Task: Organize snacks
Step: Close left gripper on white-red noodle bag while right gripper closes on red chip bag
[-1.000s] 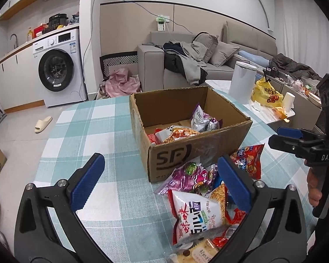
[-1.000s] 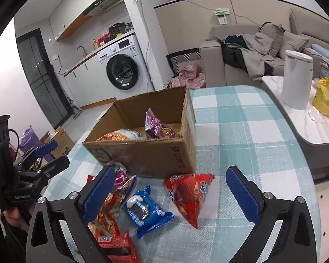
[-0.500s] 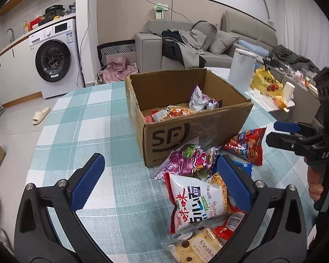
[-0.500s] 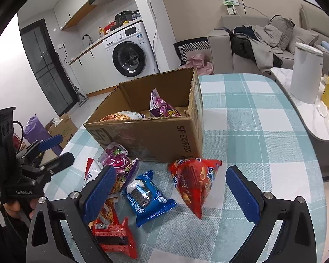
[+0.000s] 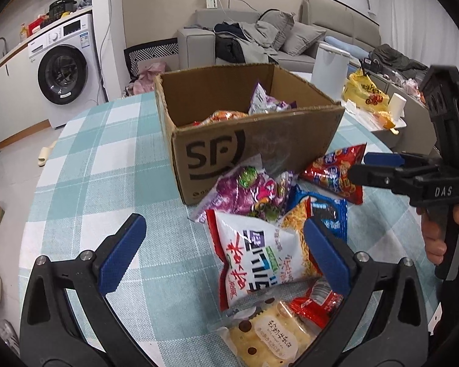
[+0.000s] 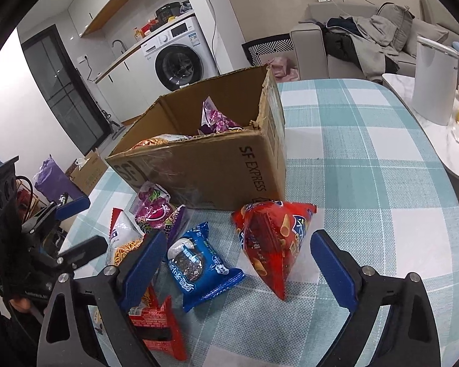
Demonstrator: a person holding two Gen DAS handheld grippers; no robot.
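An open cardboard SF box stands on the checked table and holds several snack bags. Loose snacks lie in front of it: a white bag, a purple bag, a blue cookie pack, a red cone-snack bag, a small red pack and a clear-wrapped cake. My left gripper is open and empty above the white bag. My right gripper is open and empty, over the blue pack and red bag.
The teal checked tablecloth covers a round table. A white bin and a yellow bag stand on a side table at the right. A sofa and washing machine are behind.
Both grippers have come down and closer to the loose snacks in front of the box. Both stayed open and empty.
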